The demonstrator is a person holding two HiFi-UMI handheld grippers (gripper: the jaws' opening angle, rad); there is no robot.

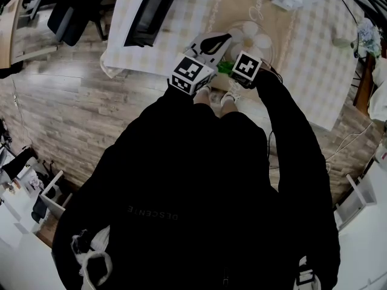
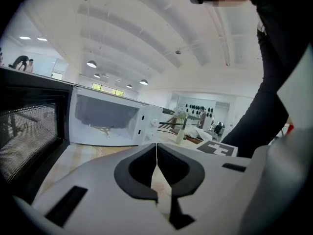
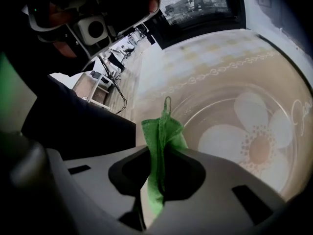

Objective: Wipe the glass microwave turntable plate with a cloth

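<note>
The green cloth (image 3: 164, 131) is pinched tight in my right gripper (image 3: 157, 168), held over the near edge of the glass plate (image 3: 220, 99). The plate lies flat on the checked table (image 3: 195, 62) by the open microwave (image 2: 107, 119). My left gripper (image 2: 156, 163) is closed on nothing. I'd press the cloth flat and sweep in circles.

I wore a black long-sleeved top (image 1: 199, 180), pale lettering (image 1: 153, 212) across the front, sleeves (image 1: 296, 144) black down to the cuffs. Left gripper (image 2: 156, 153) and right gripper (image 3: 160, 153) had pale grey moulded bodies, black curved pads (image 2: 134, 173) and a dark rectangular slot (image 2: 66, 205) each side. Each carried a white marker cube (image 1: 190, 73) printed with black squares
</note>
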